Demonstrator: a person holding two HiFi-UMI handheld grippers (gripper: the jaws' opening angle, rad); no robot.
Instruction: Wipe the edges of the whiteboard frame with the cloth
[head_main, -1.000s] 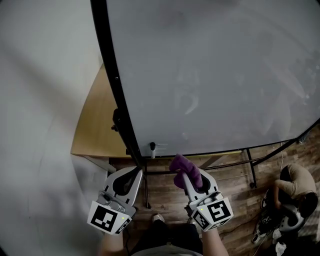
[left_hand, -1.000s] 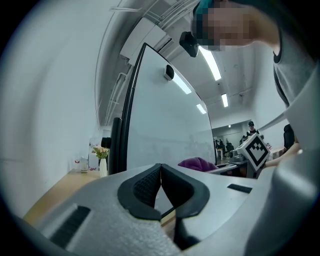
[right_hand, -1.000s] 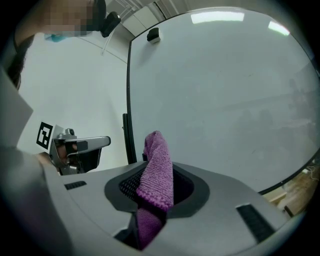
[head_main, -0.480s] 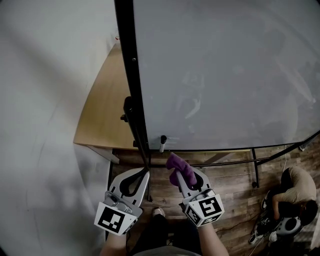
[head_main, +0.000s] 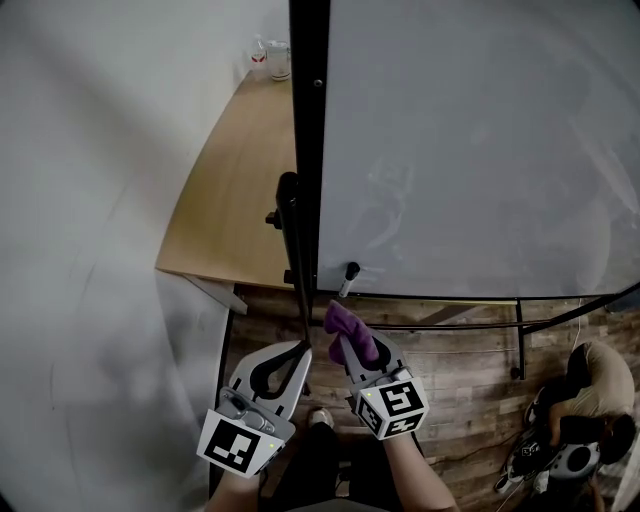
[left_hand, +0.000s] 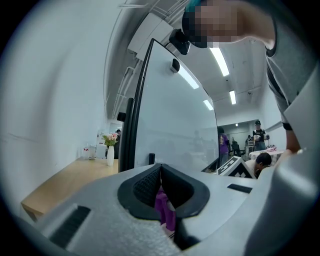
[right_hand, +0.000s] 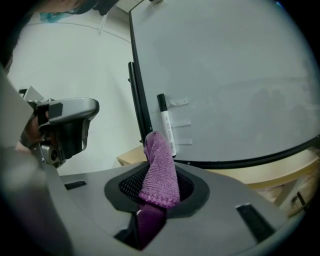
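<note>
The right gripper (right_hand: 156, 194) pinches a purple cloth (right_hand: 160, 165), which stands upright just in front of the whiteboard's (right_hand: 235, 75) black frame (right_hand: 136, 80). A black marker (right_hand: 165, 125) hangs on the whiteboard, beside that frame.

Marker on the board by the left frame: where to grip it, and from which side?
Take the marker mid-barrel, pinching across its width, straight in at the whiteboard face. It hangs upright and slim. The black frame sits close on its left, so favour the right.

Office: whiteboard (head_main: 470, 150), wooden desk (head_main: 235, 190) (strip lights (left_hand: 220, 60) overhead)
</note>
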